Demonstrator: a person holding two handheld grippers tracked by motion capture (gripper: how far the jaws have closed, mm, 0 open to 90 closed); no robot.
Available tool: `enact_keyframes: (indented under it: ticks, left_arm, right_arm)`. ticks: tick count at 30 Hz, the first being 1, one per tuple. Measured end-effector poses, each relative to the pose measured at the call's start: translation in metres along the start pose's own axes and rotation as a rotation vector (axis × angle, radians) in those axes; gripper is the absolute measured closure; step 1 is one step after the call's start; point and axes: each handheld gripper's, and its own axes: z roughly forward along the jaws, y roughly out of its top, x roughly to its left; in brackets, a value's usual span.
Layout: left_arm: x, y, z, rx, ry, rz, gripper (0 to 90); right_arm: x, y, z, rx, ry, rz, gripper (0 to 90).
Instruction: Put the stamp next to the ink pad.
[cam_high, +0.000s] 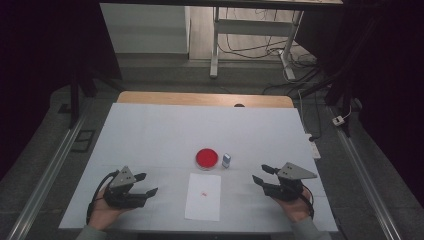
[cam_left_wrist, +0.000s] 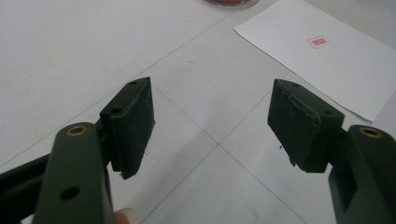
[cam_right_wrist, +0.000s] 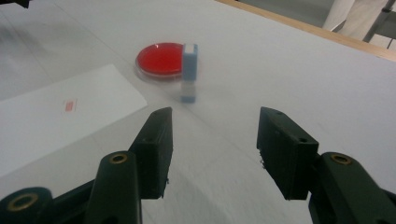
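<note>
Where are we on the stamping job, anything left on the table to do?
Looks done: the white sheet carries a small red mark, and the stamp stands upright beside the red ink pad. In hand: nothing; the left gripper and right gripper sit open and empty on either side of the sheet. Left: apparently nothing, unless another stamp is wanted.

**Around the table**

The white-covered table showed a wooden strip along its far edge. Beyond the table stood a white desk frame among loose cables. A power strip lay just right of the table.
</note>
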Motion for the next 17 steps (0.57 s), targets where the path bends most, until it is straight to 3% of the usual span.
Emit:
enact_keyframes:
  ticks: [7, 17]
  left_arm:
    - [-0.001, 0.001, 0.001, 0.0, -0.003, 0.0, 31.5]
    - [0.0, 0.0, 0.0, -0.001, 0.0, 0.0, 31.4]
  right_arm:
    - [-0.006, -0.013, -0.017, 0.009, -0.014, 0.001, 45.9]
    - [-0.007, -0.014, -0.016, 0.005, -0.005, 0.0, 46.0]
